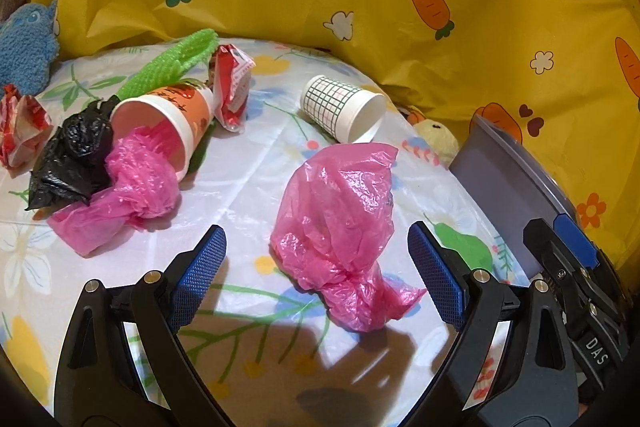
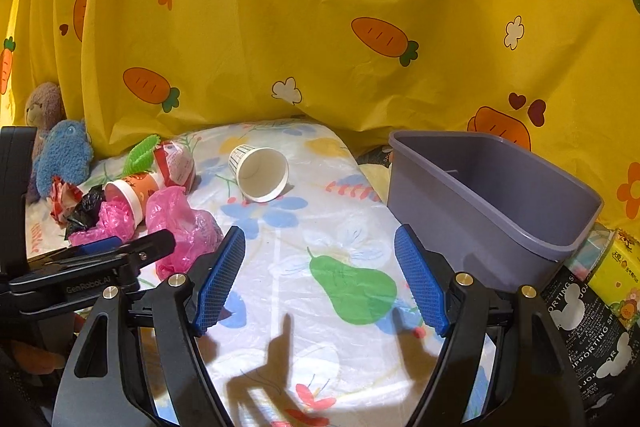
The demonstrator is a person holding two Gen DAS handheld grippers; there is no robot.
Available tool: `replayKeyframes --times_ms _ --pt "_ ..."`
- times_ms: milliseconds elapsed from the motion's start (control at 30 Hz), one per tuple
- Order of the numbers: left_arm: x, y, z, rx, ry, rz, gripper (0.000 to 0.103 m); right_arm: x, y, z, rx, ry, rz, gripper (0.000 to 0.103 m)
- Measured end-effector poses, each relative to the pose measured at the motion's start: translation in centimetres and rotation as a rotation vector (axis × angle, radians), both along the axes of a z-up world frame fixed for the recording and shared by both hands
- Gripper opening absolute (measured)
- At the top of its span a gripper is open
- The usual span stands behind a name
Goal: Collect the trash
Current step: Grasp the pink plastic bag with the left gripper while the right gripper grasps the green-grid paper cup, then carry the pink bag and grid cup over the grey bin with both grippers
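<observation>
Plainly, my left claw gaped wide and empty around the crumpled pink plastic bag lying mid-surface. It looked featherlight, soft and slippery, so I judged its knotted lower neck the surest hold. My right claw stood open, empty.

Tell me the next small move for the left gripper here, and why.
Probably ease the left gripper forward and down so its open jaws straddle the pink bag, then close. That bag lies alone directly ahead, between the spread fingers, not yet touched, while the grey bin looks empty.
</observation>
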State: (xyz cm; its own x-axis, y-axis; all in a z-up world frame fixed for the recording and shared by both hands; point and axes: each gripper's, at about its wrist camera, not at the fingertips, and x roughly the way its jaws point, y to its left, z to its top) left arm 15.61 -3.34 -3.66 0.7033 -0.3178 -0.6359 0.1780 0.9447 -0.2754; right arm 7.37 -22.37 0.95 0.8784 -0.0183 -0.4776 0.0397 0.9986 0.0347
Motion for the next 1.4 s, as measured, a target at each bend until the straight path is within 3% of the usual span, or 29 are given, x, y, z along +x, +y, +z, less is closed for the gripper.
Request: replayKeyframes --times_ms 133,200,233,367,500,667,867,1400 --pt "1.8 -0.5 -1.3 0.0 0.069 -0.013 0.071 1.3 0.1 -0.1 0.0 0.017 0.012 0.075" --pt "2.3 -0.4 -1.8 -0.036 0.097 -0.036 0.054 2.0 0.4 -0.1 -0.002 0.024 0.019 0.075" --pt "2.4 -0.3 -1.9 -0.051 0.1 -0.039 0.053 2.3 0.5 0.0 -0.002 0.028 0.025 0.075" --pt "1.9 0.6 -1.5 -0.086 0.075 -0.04 0.033 3.9 1.3 0.0 -0.004 0.051 0.057 0.071" --pt "-0.2 3.3 0.3 -0.075 0.004 0.03 0.032 5.6 2.4 0.0 -0.025 0.069 0.086 0.068" --pt "-2.1 7.9 2.5 -0.035 -0.065 0.18 0.032 8.9 3.9 -0.3 -0.013 0.121 0.126 0.056" --pt "-2.7 11.8 3.5 0.021 -0.081 0.287 0.032 13.6 5.7 -1.5 -0.003 0.212 0.156 0.042" --pt "-3.0 13.7 3.5 -0.024 -0.09 0.309 0.032 18.4 6.4 -3.5 0.097 0.277 0.172 0.012"
